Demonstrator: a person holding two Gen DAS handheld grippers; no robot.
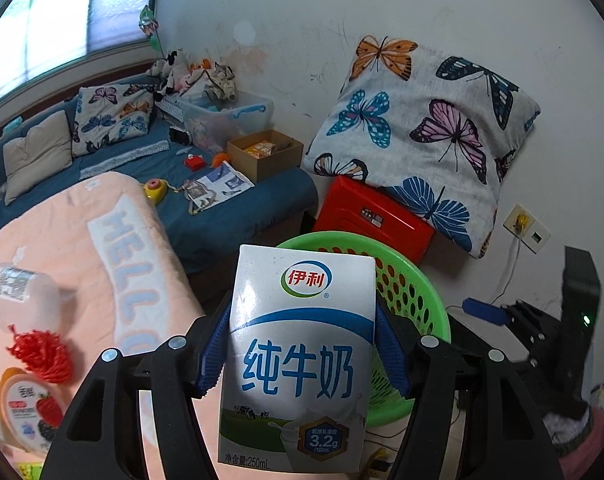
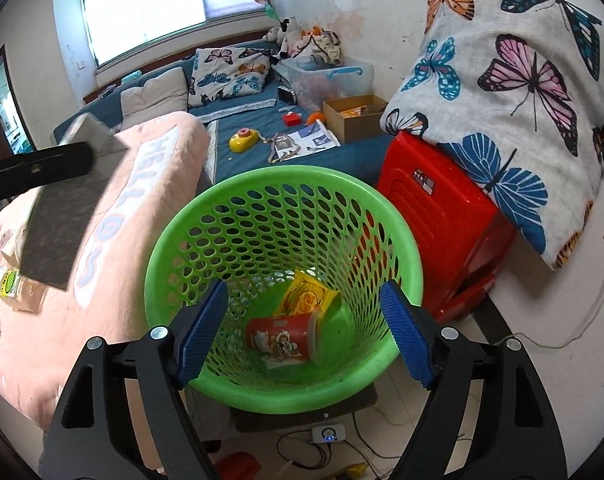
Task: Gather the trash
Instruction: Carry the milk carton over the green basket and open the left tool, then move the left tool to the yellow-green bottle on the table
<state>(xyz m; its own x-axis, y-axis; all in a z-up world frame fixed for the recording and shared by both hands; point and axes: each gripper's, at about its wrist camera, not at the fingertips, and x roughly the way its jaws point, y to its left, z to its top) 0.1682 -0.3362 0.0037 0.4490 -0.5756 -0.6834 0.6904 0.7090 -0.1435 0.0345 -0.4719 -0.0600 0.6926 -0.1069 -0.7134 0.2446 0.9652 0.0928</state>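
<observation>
Clamped between the blue pads of the left gripper (image 1: 302,354): a milk carton (image 1: 298,360), upright, long axis running top to bottom of the left wrist view, printed front toward the camera, top edge pointing toward the basket beyond. Jaws pressed on both narrow sides of the carton.

Right behind and below the carton: the rim of a green mesh basket (image 1: 417,292). To the left, on a pink blanket (image 1: 102,248) on the bed: a clear plastic cup (image 1: 18,296), a red net bag (image 1: 42,354) and a fruit yogurt cup (image 1: 30,412).

On the right gripper (image 2: 303,332): jaws apart, nothing between the pads, held over the basket's mouth (image 2: 170,240). Inside the basket, at the bottom: a red snack cup (image 2: 286,338) lying on its side, open end toward the right, and a yellow wrapper (image 2: 307,294) just behind it, touching.

Beside the basket on the right: a red plastic stool (image 2: 441,216), with a butterfly-print pillow (image 2: 521,92) leaning on it and against the wall. Farther back on the blue bed: a cardboard box (image 2: 353,118) holding orange packets, and a clear storage bin (image 2: 329,80) with mixed contents, too small to tell.
</observation>
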